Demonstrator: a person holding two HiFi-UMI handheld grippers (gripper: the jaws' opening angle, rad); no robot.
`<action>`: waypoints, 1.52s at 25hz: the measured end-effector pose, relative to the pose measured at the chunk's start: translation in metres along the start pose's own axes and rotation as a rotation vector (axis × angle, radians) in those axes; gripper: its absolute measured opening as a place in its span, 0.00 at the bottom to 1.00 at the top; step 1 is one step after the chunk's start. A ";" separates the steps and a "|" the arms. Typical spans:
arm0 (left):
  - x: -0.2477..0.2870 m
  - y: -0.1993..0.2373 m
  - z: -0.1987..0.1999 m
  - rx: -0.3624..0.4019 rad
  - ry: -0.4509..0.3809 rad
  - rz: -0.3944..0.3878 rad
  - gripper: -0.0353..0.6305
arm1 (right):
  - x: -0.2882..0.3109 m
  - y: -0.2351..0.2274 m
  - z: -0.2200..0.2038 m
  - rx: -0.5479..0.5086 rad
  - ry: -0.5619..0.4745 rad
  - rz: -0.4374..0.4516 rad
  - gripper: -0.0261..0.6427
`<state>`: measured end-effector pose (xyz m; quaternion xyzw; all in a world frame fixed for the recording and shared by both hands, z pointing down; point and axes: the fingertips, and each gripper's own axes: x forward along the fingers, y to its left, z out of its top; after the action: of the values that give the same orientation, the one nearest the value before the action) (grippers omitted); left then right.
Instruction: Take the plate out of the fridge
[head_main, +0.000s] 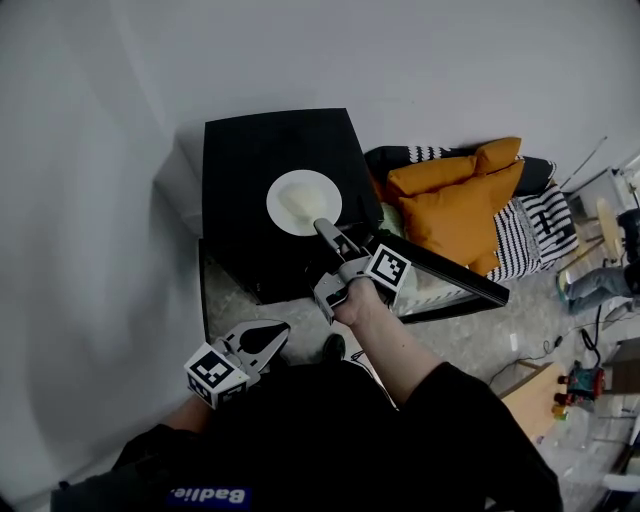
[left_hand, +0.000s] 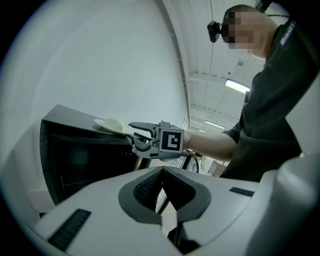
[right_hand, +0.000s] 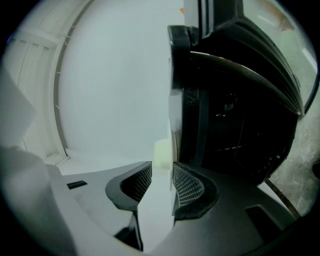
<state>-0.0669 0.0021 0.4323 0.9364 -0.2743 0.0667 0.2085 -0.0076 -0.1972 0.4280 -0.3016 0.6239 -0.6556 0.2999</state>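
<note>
A white plate (head_main: 300, 200) with a pale lump on it lies on top of the black mini fridge (head_main: 250, 150). My right gripper (head_main: 322, 228) reaches to the plate's near rim. In the right gripper view the plate (right_hand: 173, 135) shows edge-on between the parted jaws of the right gripper (right_hand: 161, 172), and the pads do not press on it. From the left gripper view the plate (left_hand: 110, 125) sits on the fridge (left_hand: 75, 160) with the right gripper (left_hand: 132, 131) at its rim. My left gripper (head_main: 282, 328) (left_hand: 162, 172) hangs low in front of the fridge, shut and empty.
The fridge door (head_main: 450, 272) stands swung open to the right. Beyond it lies a striped seat with orange cushions (head_main: 455, 200). A white wall (head_main: 90, 200) runs close along the left and behind the fridge. Clutter lies on the floor at the far right (head_main: 580, 385).
</note>
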 end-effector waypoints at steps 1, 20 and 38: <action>-0.001 0.001 0.000 -0.001 -0.003 0.001 0.06 | 0.000 0.002 0.000 -0.005 0.003 0.012 0.22; -0.004 0.002 0.023 0.025 -0.048 -0.001 0.06 | -0.067 0.008 -0.064 -0.664 0.235 0.099 0.31; 0.004 -0.019 0.068 0.089 -0.110 -0.035 0.06 | -0.131 0.038 -0.127 -1.490 0.418 0.243 0.09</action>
<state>-0.0526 -0.0146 0.3651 0.9516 -0.2658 0.0236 0.1523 -0.0211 -0.0169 0.3825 -0.2233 0.9716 -0.0699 -0.0356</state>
